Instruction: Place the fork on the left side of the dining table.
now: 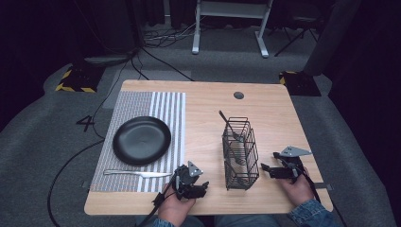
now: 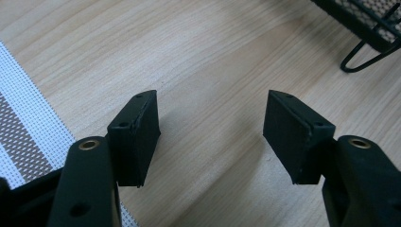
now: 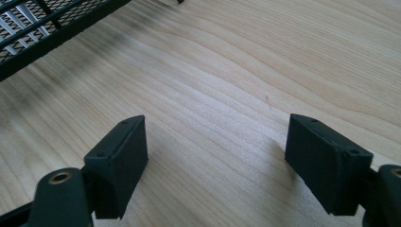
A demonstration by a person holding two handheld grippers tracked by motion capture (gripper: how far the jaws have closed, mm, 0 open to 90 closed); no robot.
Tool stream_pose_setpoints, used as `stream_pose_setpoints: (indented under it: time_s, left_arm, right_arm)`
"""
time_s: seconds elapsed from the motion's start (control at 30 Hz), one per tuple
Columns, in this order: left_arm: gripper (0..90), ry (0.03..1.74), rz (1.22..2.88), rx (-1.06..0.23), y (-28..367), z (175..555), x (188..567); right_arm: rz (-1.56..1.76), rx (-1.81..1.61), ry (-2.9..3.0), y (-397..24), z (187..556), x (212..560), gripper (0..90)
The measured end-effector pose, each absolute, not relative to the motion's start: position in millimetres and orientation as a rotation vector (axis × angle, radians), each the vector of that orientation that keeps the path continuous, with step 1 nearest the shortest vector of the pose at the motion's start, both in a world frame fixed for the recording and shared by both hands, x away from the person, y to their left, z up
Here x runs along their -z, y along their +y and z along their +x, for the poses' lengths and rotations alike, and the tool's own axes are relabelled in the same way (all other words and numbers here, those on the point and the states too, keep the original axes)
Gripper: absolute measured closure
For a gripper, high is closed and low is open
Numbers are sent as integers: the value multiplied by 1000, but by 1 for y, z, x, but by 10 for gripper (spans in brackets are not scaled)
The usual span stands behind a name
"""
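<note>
A black wire cutlery basket (image 1: 240,153) stands right of the table's middle, with a dark-handled utensil (image 1: 227,122) leaning out of it and silvery cutlery (image 1: 235,137) inside. A black plate (image 1: 141,140) rests on a striped placemat (image 1: 165,106); a silver knife (image 1: 137,173) lies in front of the plate. My left gripper (image 1: 202,186) (image 2: 210,127) hovers open over bare wood between mat and basket. My right gripper (image 1: 268,161) (image 3: 215,151) is open just right of the basket, nothing between its jaws.
The basket's foot and corner (image 2: 373,28) show at the upper right of the left gripper view, the placemat's edge (image 2: 23,123) at its left. The basket's mesh side (image 3: 42,23) crosses the right gripper view's upper left. A cable hole (image 1: 239,95) sits near the table's far edge.
</note>
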State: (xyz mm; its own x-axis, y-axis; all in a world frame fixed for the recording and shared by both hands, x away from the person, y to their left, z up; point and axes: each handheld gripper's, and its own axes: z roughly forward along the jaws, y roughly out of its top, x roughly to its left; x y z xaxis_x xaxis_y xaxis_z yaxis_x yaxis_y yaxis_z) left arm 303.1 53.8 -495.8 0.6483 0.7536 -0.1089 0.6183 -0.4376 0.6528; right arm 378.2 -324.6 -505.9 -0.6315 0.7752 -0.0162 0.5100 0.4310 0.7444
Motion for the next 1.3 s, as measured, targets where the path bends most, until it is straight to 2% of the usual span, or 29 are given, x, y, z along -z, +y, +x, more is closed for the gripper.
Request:
stream_pose_setpoints:
  time_s: [0.27, 0.43, 0.63, 0.97, 1.3]
  left_arm:
    - [389, 1032, 2123, -315, 64, 302, 474]
    - [404, 1016, 2125, -287, 72, 305, 458]
    - [409, 981, 2045, -278, 85, 312, 428]
    - [403, 955, 1987, -272, 94, 340, 398]
    - [412, 918, 1978, -313, 78, 374, 367]
  right_arm:
    - [1099, -1031, 2332, -325, 378, 506, 220]
    - [1098, -1031, 2332, -325, 378, 506, 220]
    - [1098, -1031, 2332, -325, 378, 506, 220]
    - [1100, -1031, 2331, -324, 379, 506, 221]
    - [1100, -1031, 2330, -324, 379, 506, 221]
